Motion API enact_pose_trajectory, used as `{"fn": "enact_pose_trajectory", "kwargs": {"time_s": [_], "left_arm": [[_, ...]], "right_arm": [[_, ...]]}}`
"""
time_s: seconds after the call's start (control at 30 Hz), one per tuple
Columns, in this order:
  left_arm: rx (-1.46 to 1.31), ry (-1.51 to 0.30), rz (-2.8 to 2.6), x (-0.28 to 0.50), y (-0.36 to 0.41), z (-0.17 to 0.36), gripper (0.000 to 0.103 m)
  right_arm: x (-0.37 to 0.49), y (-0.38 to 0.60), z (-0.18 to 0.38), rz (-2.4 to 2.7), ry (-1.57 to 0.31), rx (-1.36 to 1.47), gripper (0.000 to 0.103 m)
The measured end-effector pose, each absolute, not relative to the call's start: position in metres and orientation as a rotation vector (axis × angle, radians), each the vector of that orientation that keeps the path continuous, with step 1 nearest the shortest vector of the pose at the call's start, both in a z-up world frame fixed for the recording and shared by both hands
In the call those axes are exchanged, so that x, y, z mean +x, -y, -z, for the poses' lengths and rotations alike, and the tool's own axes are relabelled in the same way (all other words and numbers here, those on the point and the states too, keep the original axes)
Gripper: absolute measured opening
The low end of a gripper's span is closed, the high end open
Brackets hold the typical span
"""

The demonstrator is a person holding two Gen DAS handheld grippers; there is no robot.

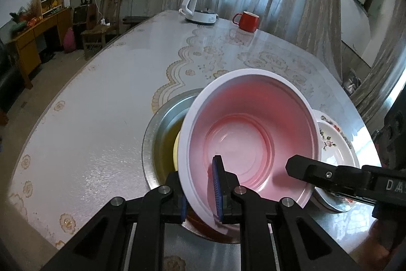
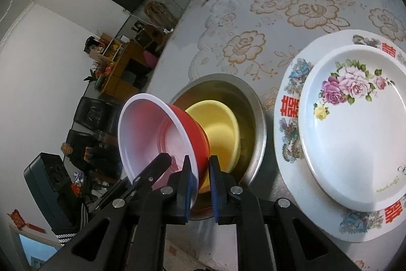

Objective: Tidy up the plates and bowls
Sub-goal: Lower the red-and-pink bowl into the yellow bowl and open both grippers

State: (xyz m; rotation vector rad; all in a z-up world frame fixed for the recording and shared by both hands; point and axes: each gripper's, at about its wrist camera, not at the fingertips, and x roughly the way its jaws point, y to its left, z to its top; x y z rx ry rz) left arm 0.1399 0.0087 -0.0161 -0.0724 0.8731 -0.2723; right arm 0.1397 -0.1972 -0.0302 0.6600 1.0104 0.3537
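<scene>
Left tool (image 1: 201,191): closed on the near wall of the red bowl (image 1: 250,136), one pad inside, one outside. The bowl is lifted and tilted, its white rim tipped toward the camera, over the metal basin (image 1: 152,133).

Metal basin: stands on the desk (image 1: 101,98), left of the plates. A yellow bowl (image 2: 220,128) sits nested inside it.

Red bowl, right-wrist view (image 2: 162,133): red outside, pale pink inside, its base leaning toward the yellow bowl's mouth. Whether the two touch cannot be told.

Right tool (image 2: 200,184): the red bowl's rim lies between its blue pads, which stand close on either side. Whether they are pressing on the rim cannot be told.

Plates: a small rose plate (image 2: 355,123) stacked on a larger patterned plate (image 2: 286,118), just right of the basin.

Far end of desk: a white kettle (image 1: 201,5) and a red mug (image 1: 247,20), well apart from the work.

Risks, as judged:
- The bowl is thin and held by its edge alone; two tools pulling on one rim could flex it or let it slip.
- Released while this tilted, it could land askew on the yellow bowl rather than nest in it.
- A sideways swing could knock the plate stack nearby.
</scene>
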Motion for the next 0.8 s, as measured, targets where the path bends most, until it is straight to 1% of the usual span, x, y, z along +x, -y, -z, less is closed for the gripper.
{"fn": "enact_pose_trajectory", "kwargs": {"time_s": [0.3,0.33,0.37,0.5,0.6,0.7,0.73,0.77,0.8], "left_arm": [[-0.053,-0.878,0.272,0.139,-0.006,0.018,0.015],[-0.053,-0.877,0.272,0.141,-0.005,0.018,0.015],[-0.054,-0.877,0.271,0.141,-0.005,0.018,0.015],[-0.061,-0.882,0.263,0.143,-0.007,0.019,0.017],[-0.076,-0.881,0.256,0.144,-0.009,0.019,0.021],[-0.089,-0.872,0.249,0.144,-0.012,0.016,0.030],[-0.096,-0.866,0.247,0.143,-0.014,0.015,0.034],[-0.105,-0.860,0.247,0.143,-0.015,0.014,0.037],[-0.111,-0.855,0.249,0.143,-0.016,0.013,0.037]], "right_arm": [[0.142,0.203,0.036,-0.343,-1.048,0.674,0.013],[0.142,0.203,0.036,-0.340,-1.054,0.674,0.015],[0.145,0.204,0.037,-0.337,-1.060,0.673,0.020],[0.146,0.203,0.038,-0.319,-1.070,0.661,0.020],[0.145,0.203,0.037,-0.314,-1.070,0.659,0.020],[0.145,0.202,0.032,-0.293,-1.057,0.636,0.020],[0.146,0.201,0.031,-0.290,-1.053,0.631,0.020],[0.146,0.202,0.030,-0.286,-1.050,0.627,0.020],[0.147,0.202,0.030,-0.284,-1.049,0.628,0.020]]}}
